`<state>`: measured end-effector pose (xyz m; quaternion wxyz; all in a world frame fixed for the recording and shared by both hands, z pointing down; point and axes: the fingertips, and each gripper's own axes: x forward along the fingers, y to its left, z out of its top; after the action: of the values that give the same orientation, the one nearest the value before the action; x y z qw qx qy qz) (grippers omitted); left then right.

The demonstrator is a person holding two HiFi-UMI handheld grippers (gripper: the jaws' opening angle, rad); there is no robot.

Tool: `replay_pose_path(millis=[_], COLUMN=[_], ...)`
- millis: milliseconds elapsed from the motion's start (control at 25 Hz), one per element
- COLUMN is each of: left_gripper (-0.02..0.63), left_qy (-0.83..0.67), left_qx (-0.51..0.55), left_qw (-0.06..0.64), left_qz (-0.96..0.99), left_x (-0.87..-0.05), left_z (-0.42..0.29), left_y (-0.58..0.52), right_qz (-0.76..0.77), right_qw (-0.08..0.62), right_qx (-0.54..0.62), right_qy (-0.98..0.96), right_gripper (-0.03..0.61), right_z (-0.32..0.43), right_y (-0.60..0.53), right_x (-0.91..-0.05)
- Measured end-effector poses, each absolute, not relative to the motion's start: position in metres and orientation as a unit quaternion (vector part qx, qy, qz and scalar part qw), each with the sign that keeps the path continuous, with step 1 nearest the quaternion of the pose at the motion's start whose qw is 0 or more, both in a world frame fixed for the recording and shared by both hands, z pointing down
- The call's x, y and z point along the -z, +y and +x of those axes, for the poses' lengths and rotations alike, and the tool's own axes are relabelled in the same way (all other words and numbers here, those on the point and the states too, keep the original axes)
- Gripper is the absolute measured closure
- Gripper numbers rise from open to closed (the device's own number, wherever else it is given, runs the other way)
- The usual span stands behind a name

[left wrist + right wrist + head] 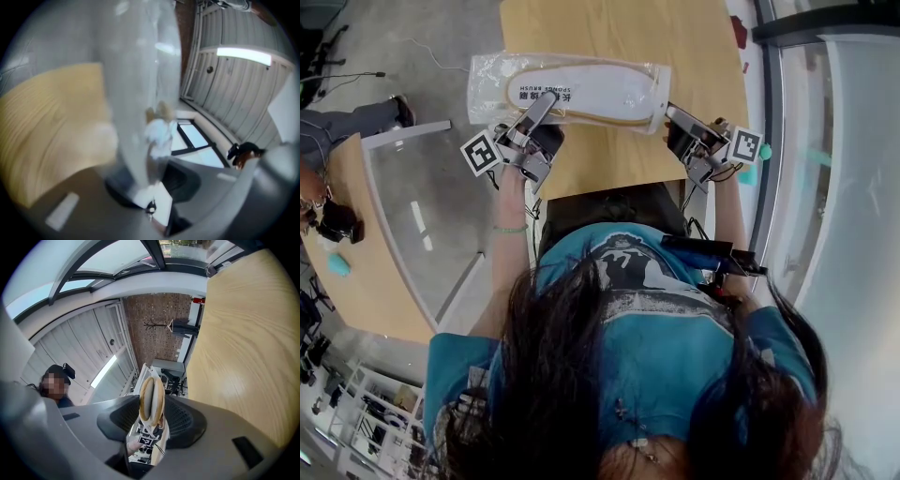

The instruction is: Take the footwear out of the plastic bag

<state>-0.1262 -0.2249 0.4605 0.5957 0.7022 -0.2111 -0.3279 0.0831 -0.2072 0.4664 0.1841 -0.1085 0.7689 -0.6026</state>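
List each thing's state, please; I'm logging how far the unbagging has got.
plastic bag, holding the footwear
footwear, inside the plastic bag
left gripper, jaws shut on the plastic bag
right gripper, jaws shut on the plastic bag end with footwear inside

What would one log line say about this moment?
left gripper: shut on plastic bag | right gripper: shut on footwear | footwear: inside bag | removal: not yet done
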Motion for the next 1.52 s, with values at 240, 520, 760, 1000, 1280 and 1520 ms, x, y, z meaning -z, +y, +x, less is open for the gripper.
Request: replay_pose_path(millis=[240,520,760,1000,1280,1520], left_gripper=[0.545,0.547,0.548,0.546,0.531,0.522], left_qy=[-0.218,-0.189,-0.175,-0.198,-0.221,-0.259], left_qx=[0.321,0.295,0.249,0.247,0.249,0.260], left_qw=[0.603,0.617,0.615,0.599,0.596,0.590], left_qz=[0.697,0.705,0.728,0.735,0.731,0.719], left_x=[-0.472,-0.478,-0.477,-0.475,-0.486,-0.502], left_z=[-0.125,-0.124,-0.112,-0.116,-0.116,-0.132], left_y=[-0.227,-0.246,-0.257,-0.263,-0.261,-0.263], right_qz=[-0.113,-0.065,-0.044,-0.086,-0.123,-0.141], right_qw=[0.176,0.162,0.132,0.116,0.083,0.084], right_qx=[0.612,0.622,0.617,0.603,0.630,0.647], right_qy=[0.763,0.764,0.774,0.785,0.762,0.745], right_gripper=[0.431,0.407,0.408,0.408,0.494,0.500], right_z=[0.087,0.077,0.065,0.061,0.062,0.081], right_y=[-0.212,-0.214,-0.213,-0.223,-0.227,-0.223], right_x=[-0.477,-0.466,-0.454,-0.452,-0.468,-0.480])
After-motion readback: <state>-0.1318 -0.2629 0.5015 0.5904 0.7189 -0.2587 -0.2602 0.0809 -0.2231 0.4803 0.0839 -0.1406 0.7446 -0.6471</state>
